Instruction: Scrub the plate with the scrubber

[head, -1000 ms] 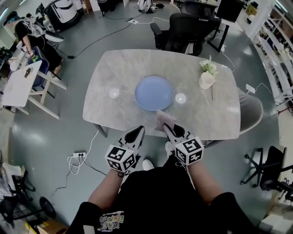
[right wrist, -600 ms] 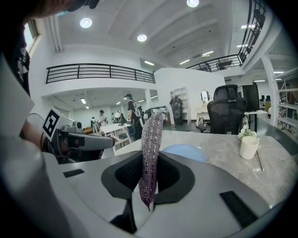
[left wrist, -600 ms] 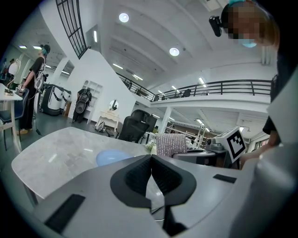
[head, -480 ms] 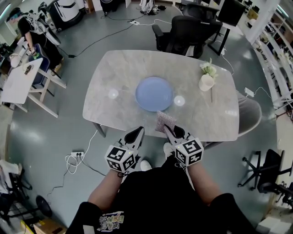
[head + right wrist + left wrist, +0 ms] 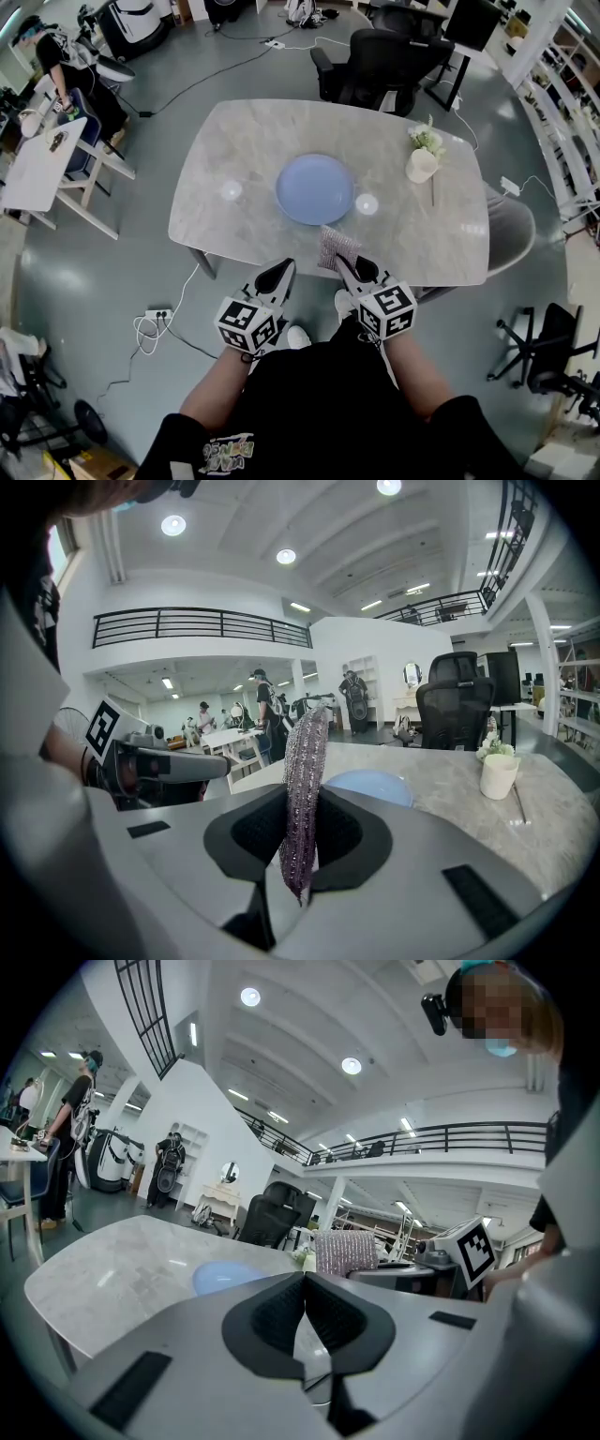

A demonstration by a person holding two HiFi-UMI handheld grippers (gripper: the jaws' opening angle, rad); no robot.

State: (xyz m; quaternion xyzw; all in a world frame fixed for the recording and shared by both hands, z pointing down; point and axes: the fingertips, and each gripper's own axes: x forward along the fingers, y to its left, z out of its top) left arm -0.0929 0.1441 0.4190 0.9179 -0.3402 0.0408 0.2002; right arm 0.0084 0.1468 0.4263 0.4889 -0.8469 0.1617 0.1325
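Note:
A round pale-blue plate [image 5: 315, 189] lies in the middle of a grey marble table [image 5: 234, 150]. My right gripper [image 5: 347, 267] hangs at the table's near edge, shut on a glittery purple-pink scrubber [image 5: 335, 247] that stands upright between its pads [image 5: 302, 799]. The plate [image 5: 367, 786] shows just beyond the scrubber in the right gripper view. My left gripper [image 5: 278, 277] is level with it, off the near edge, shut with nothing between its jaws [image 5: 303, 1309]. From that gripper the plate [image 5: 225, 1277] and the scrubber [image 5: 345, 1252] both appear ahead.
A white vase with flowers [image 5: 424, 156] stands at the table's far right, with a thin stick [image 5: 433, 190] beside it. A black office chair [image 5: 380, 58] is behind the table. A person [image 5: 56, 75] stands by a white side table [image 5: 37, 173] at far left. Cables run across the floor.
Both grippers stay where they were and the scrubber stays held. The head view has shifted slightly, so the table sits a touch higher in frame.

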